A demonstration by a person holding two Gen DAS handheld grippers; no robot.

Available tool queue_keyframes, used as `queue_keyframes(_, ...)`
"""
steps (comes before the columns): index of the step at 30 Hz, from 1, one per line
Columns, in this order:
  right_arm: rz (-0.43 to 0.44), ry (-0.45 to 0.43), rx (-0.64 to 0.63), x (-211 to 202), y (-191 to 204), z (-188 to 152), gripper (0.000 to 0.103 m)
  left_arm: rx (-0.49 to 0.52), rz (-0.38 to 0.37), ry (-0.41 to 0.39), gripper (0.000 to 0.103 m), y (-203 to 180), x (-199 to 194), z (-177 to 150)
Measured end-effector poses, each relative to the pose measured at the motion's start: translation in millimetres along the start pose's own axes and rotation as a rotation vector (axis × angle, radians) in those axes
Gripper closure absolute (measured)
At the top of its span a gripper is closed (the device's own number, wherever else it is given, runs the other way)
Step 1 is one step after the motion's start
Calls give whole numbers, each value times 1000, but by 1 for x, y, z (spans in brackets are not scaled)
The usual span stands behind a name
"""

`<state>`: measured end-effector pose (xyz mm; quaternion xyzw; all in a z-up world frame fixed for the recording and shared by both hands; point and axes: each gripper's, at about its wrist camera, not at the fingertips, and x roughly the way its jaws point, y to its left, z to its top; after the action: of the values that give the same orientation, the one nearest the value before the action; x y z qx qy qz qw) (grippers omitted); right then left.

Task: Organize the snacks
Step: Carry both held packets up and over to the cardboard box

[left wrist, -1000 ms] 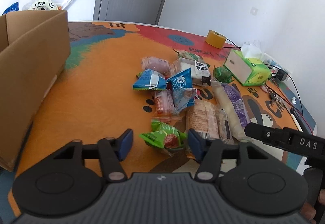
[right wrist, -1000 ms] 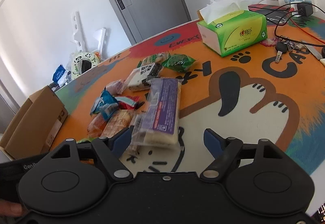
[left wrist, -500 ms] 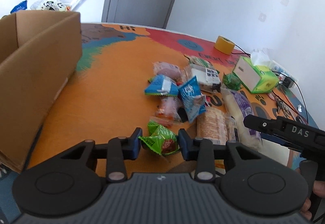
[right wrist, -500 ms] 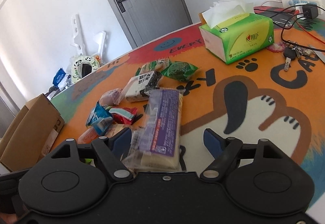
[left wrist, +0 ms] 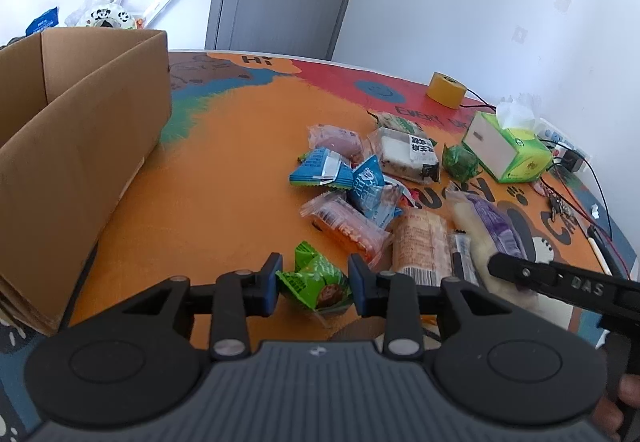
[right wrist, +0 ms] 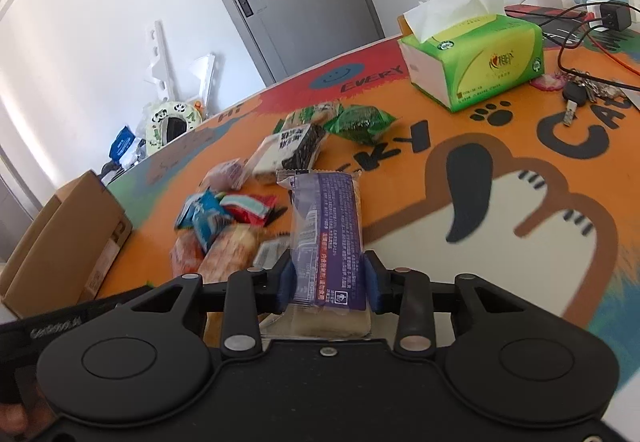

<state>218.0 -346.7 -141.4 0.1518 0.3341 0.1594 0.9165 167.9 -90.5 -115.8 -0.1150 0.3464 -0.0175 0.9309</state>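
the worry from here was a slip on either side. the green snack packet [left wrist: 316, 282] was puffy and crinkled, and the left gripper [left wrist: 314, 284] had it only by its sides, so a quick swing toward the cardboard box [left wrist: 100, 145] could have let it squirt out. the long purple-labelled bread pack [right wrist: 326, 238] was held near one end, most of its length sticking out ahead over the orange table mat [right wrist: 400, 177], and i judged it might droop, or drag the loose snack pile [right wrist: 224, 222] just beside it.

the left gripper stood narrowed to a small gap, its blue pads touching the green packet on both sides, low over the mat. the right gripper [right wrist: 328, 286] was closing, the bread pack between its pads and both pads already against the wrapper. the box sat open at the left edge of the table, well apart from the pile. the tissue box [right wrist: 476, 61] and keys [right wrist: 576, 93] lay clear of both.
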Motion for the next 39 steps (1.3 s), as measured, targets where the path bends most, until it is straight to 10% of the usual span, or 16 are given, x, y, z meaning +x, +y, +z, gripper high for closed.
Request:
queue_keyframes(16,-32,-11,-27,4,8,1,51,61,9,-6,69,-4,4,-7)
queue_keyframes(21,-39,-16,-17,4,7,0,69,21,4,-8,76,2,1,-4)
queue_keyframes(39,86,-81,10,-34,24,-1,74,3,0,-117,77,6,-44,3)
